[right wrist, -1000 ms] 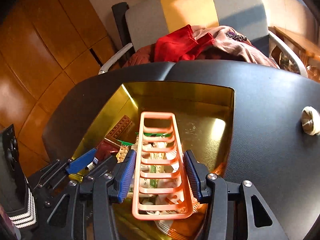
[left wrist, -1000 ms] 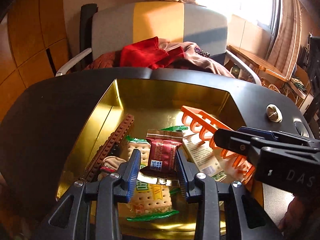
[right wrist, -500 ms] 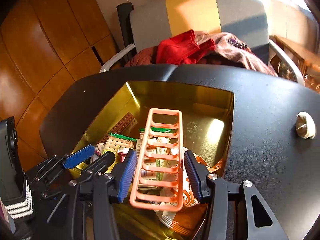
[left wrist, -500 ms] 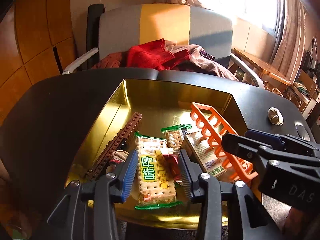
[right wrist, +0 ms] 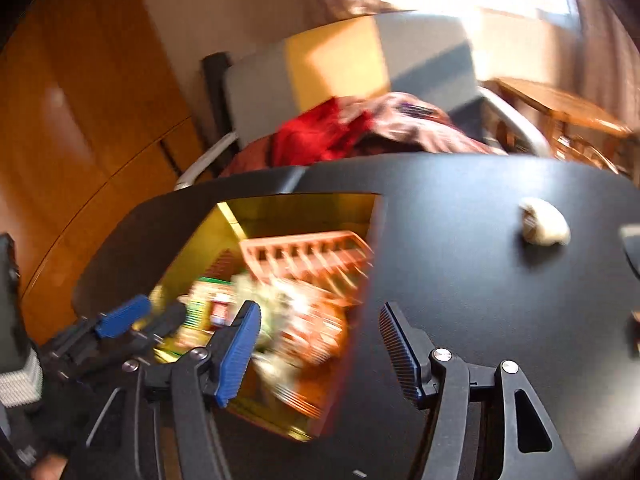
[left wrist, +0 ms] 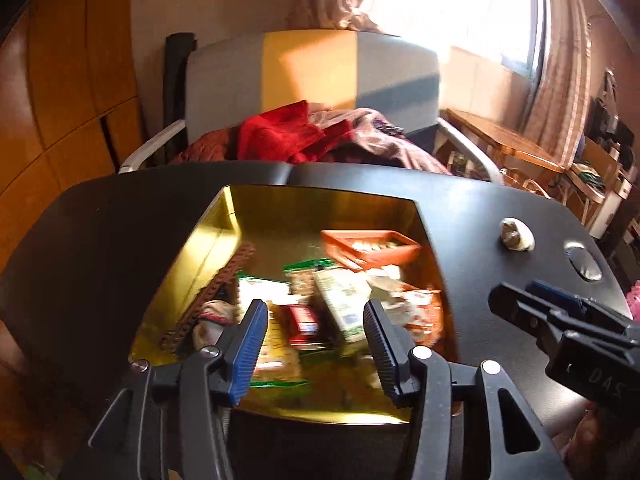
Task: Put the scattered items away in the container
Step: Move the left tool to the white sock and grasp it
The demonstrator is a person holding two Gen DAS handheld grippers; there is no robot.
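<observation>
A gold tin (left wrist: 224,236) (right wrist: 256,216) sits on the black table, holding cracker packets (left wrist: 276,356), a red sachet (left wrist: 302,322), a brown brick strip (left wrist: 216,288) and an orange rack (left wrist: 370,246) (right wrist: 308,256). My left gripper (left wrist: 314,338) stands open over the tin's near edge with nothing between its fingers. My right gripper (right wrist: 320,344) is open too, above the tin's right rim, and shows at the right of the left wrist view (left wrist: 560,320). The rack lies loose in the tin at its far right. Both views are motion-blurred.
A small whitish lump (left wrist: 518,234) (right wrist: 544,224) lies on the table (left wrist: 480,216) right of the tin, next to a round metal inset (left wrist: 584,264). Behind the table stands a chair (left wrist: 320,72) piled with red and brown clothes.
My right gripper let go of the orange rack, which now lies in the tin, and drew back to the right. My left gripper released the red sachet, opened wider and pulled back.
</observation>
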